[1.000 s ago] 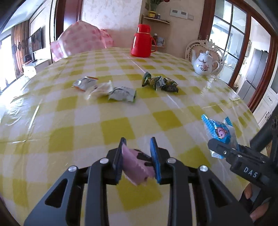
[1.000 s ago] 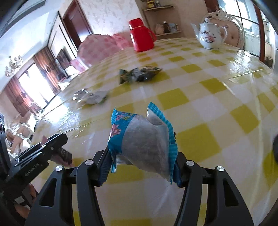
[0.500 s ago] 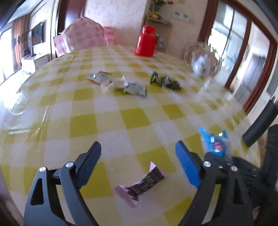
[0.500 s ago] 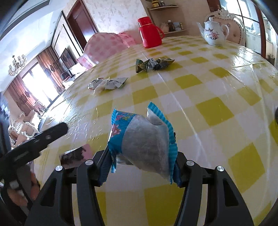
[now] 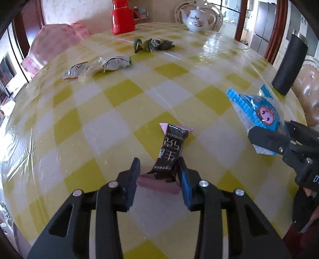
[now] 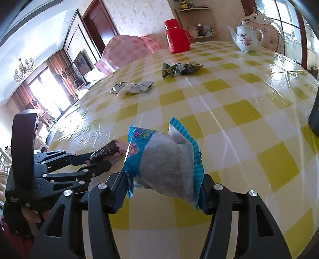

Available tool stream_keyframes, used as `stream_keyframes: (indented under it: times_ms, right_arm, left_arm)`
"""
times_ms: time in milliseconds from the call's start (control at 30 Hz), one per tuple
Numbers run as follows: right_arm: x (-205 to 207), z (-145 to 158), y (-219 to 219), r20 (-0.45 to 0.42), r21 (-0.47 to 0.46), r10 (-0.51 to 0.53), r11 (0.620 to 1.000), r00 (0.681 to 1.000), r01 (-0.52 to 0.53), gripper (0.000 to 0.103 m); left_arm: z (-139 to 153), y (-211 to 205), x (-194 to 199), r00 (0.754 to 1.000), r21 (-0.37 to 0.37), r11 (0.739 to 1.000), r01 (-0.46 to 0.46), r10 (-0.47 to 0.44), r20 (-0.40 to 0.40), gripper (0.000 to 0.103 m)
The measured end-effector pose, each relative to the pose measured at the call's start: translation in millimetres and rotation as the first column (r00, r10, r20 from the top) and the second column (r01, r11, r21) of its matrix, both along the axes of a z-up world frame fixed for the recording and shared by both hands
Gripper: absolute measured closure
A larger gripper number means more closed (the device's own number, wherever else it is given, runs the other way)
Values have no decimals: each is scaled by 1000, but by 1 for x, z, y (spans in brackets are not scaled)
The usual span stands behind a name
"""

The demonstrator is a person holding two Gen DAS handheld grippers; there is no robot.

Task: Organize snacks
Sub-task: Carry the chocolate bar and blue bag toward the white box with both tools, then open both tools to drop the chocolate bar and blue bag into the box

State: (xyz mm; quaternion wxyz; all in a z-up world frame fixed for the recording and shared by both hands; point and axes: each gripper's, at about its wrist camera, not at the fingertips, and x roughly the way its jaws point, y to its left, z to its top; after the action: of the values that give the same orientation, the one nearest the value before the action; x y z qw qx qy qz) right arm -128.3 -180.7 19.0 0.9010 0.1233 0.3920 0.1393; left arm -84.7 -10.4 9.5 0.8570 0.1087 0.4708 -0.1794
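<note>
A dark snack bar with pink ends (image 5: 173,143) lies on the yellow-checked table (image 5: 99,123) close to the near edge. My left gripper (image 5: 158,161) has its jaws closing around the bar's near end, and both pads touch the wrapper. In the right wrist view that same left gripper (image 6: 99,159) reaches in from the left over the bar (image 6: 107,149). My right gripper (image 6: 161,179) is shut on a blue cartoon-printed snack bag (image 6: 165,159) held above the table. From the left wrist view the bag (image 5: 259,113) hangs at the right.
Several white-wrapped snacks (image 5: 111,63) lie left of centre, and a cluster of green-wrapped ones (image 5: 153,44) lies farther back. A red flask (image 5: 122,17) and a white teapot (image 5: 197,20) stand at the far edge. A pink-covered chair (image 5: 57,37) is behind the table.
The left gripper let the pink-ended bar drop onto the table, opened wide, then came down and closed around its near end. The right gripper moved sideways, still holding the blue bag.
</note>
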Motion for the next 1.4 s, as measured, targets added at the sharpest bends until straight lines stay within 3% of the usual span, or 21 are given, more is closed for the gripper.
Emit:
stream_keyframes:
  times_ms: [67,300,633,833,900,1133,1267,1333,1367,1400]
  right_arm:
    - [-5,1,3,3,-10,8,1000,1000,-8,46]
    - [-20,2,29,9,-38,76,996,997,-76,46]
    - [-42,9,81,22,-74,205,976,978,-203,46]
    - [-61,23,136,38,-104,339,937,940,-334,46]
    - [-73,26,166,40,-126,412,906,910,-404,46]
    - [-113,28,265,8,-185,645,752,764,-633,46]
    - [-127,21,309,-27,-144,744,658,668,-739,42]
    - [-130,19,323,-23,-111,778,623,628,-775,27]
    - [-131,20,323,-14,-108,777,625,630,-773,26]
    - [-130,22,320,-1,-97,775,629,632,-771,25]
  left_arm:
    - [4,9,-5,999,-56,998,-31,32,11,65]
    - [30,29,-48,990,-29,995,-98,100,104,65]
    - [33,84,-94,972,-11,981,-193,193,134,66]
    - [51,123,-125,947,41,961,-272,260,190,66]
    - [56,140,-136,935,51,951,-304,288,207,65]
    - [67,224,-174,863,105,869,-483,452,225,65]
    - [61,263,-177,818,157,808,-569,536,209,63]
    - [56,273,-178,784,201,759,-619,580,222,42]
    - [57,278,-179,748,216,718,-661,610,262,20]
    - [59,279,-181,727,215,698,-683,623,287,13]
